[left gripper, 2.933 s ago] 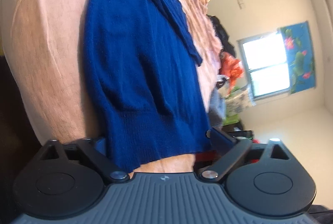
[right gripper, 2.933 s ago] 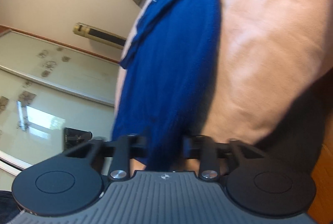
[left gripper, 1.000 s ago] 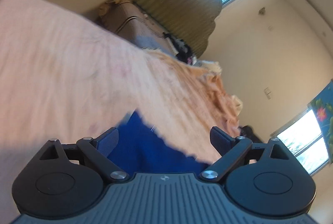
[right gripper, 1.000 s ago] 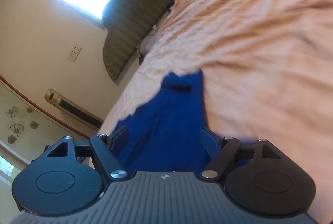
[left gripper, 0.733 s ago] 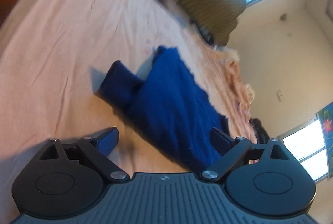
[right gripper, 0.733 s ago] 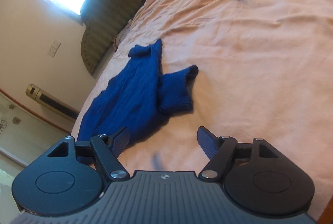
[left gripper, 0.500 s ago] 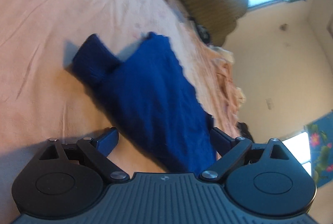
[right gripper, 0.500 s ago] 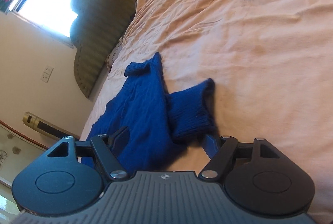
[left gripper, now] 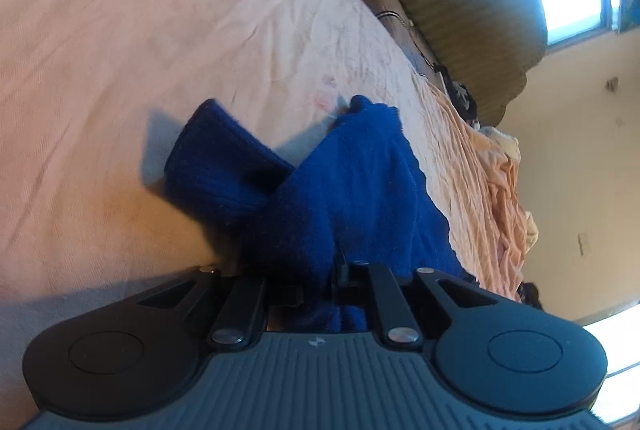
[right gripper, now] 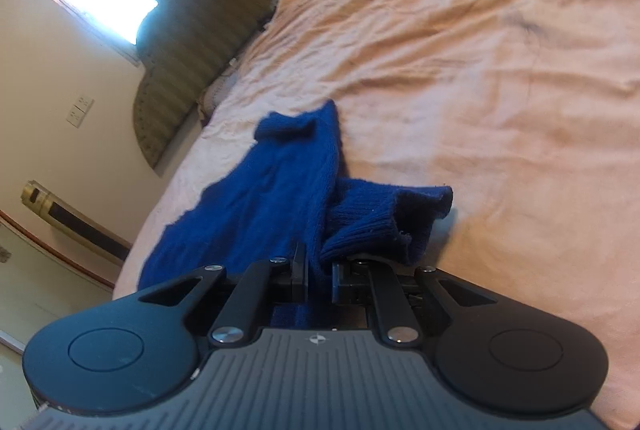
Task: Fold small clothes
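Both tools sit low at the near edge of the blue knit sweater [left gripper: 352, 190], each with its jaws drawn close together and pinching a fold of the knit. The left hand-held gripper [left gripper: 320, 286] bites the fabric just beside the ribbed cuff, which lies to its left. The right hand-held gripper [right gripper: 318, 280] clamps the sweater with the cuff to its right. Each tool's view is rolled to one side relative to the sweater.
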Available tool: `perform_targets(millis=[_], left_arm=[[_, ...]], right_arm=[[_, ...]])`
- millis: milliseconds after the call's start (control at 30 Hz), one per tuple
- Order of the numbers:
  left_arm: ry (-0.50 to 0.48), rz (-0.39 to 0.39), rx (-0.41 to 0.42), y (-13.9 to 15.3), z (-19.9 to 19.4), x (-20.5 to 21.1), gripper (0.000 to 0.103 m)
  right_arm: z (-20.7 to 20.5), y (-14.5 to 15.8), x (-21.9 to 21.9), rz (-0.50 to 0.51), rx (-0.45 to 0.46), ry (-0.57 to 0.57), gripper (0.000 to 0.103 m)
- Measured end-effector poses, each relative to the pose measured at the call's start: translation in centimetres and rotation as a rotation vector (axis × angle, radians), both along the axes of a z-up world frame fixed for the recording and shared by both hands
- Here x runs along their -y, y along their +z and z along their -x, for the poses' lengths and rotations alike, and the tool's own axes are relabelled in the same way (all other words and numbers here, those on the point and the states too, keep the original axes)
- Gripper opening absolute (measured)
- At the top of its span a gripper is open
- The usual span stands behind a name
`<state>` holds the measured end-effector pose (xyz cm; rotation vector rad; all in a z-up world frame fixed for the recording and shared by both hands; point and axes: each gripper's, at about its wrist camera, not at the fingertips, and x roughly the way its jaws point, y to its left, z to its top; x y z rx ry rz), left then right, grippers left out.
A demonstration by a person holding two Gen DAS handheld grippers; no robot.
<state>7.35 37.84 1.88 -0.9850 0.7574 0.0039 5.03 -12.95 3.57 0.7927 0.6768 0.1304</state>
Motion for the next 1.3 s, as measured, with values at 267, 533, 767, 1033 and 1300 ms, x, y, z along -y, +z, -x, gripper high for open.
perform_targets(millis=[267,533,767,1033,1300], left_arm=[[-0.125,-0.002,0.098,5.0,4.0,-1.2,0.010],[-0.257,-0.032,0.006,0.3,7.5,-3.5,0.015],[-0.260,-0.445,0.242,9.0,9.9,-3.0,0.085],[-0.393,-0.697,0.226,8.1,-5.0,4.5,0.075],[-0.524,-0.850,0.121,2.6,-13.3,8.9,0.049]], right_arm=[[5.5,3.4,1.9,-0.112,0.094,0.070,0.013],[9.3,-2.9,2.9,-0.098,-0.100,0.044,0.027],[7.3,4.4,2.4,0.289,0.130,0.042,0.056],[-7.9,4.0,-5.3,0.674,0.144,0.295,0.049],[-14.5,0.8,-7.2,0.683,0.029,0.357,0.006]])
